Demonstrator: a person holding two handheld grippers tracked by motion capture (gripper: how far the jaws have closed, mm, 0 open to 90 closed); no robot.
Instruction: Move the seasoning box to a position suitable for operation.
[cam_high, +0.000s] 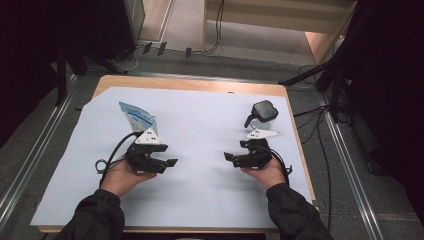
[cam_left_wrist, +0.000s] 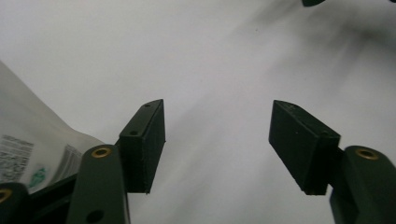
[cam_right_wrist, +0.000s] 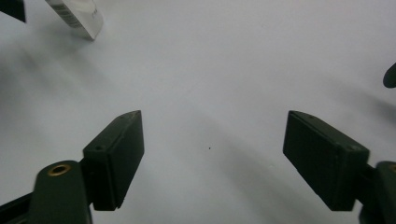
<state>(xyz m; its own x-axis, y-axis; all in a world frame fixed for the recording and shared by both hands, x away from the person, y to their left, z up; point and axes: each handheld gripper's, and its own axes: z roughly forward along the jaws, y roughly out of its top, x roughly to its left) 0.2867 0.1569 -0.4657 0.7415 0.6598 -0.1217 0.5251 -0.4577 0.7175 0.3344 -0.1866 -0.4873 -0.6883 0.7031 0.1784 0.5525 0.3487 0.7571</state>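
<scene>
A white and blue pouch stands on the white sheet at the left, just behind my left gripper. A black-topped object on a clear base sits at the right, behind my right gripper. Both grippers lie low over the sheet with their tips turned toward each other. In the left gripper view my left gripper is open over bare sheet, with the pouch at its left. In the right gripper view my right gripper is open with nothing between its jaws, and the pouch's corner shows at top left.
The sheet covers a wooden table whose far edge stays bare. Cables trail over the floor to the right of the table, and dark stands rise beyond them. Metal rails run along the floor at the left.
</scene>
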